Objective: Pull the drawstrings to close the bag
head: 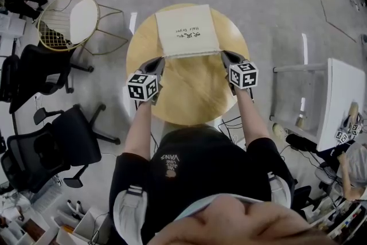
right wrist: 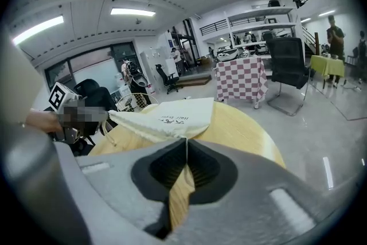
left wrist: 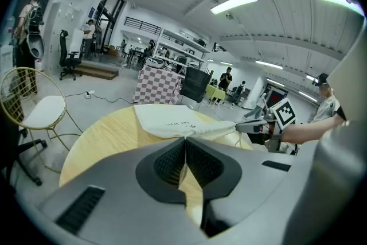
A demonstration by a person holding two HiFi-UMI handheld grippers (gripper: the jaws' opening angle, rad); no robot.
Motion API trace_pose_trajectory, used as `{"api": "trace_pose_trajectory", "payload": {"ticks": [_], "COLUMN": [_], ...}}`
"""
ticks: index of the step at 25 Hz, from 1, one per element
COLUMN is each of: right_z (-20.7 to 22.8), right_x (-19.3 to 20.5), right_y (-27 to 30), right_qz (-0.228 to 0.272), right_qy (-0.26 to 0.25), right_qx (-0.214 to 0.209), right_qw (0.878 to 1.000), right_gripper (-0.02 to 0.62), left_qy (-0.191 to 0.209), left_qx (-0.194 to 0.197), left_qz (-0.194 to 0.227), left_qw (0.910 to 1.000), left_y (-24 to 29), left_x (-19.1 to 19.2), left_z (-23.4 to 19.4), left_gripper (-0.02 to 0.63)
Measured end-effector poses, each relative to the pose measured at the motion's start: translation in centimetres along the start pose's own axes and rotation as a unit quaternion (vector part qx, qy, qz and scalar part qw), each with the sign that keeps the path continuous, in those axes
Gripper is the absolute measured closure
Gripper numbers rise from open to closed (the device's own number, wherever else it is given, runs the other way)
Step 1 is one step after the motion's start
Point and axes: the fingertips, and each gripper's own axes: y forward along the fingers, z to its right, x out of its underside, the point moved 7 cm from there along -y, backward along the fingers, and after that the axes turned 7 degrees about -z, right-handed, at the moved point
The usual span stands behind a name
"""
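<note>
Left gripper (head: 160, 61) and right gripper (head: 225, 55), jaws pinched shut on the near corners of the bag (head: 188, 28) at frame centre, are holding its mouth taut, seemingly gathered but not fully cinched.

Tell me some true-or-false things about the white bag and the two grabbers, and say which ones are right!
1. The white bag lies on a round wooden table. True.
2. The left gripper has its jaws wide open. False: they are shut on the drawstring at the bag's corner.
3. The right gripper grips the bag's other near corner. True.
4. The bag hangs off the far side of the table. False: all of it is over the tabletop.
5. A gold wire chair stands beside the table. True.
</note>
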Motion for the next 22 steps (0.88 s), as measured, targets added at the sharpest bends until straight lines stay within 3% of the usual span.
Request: {"api": "trace_pose_trajectory", "payload": {"ticks": [22], "right_z": [-0.4], "right_x": [-0.4], "right_y": [-2.8], "right_qz": [0.013], "right_qy": [-0.006], "right_qx": [0.018], "right_qw": [1.0], "right_gripper": [0.594], "left_qy": [-0.052], "left_qx": [-0.029], "left_qz": [0.053], "left_qw": [0.9969], "left_y": [-2.9], "left_x": [-0.8], "left_z": [1.5], "left_gripper": [0.592]}}
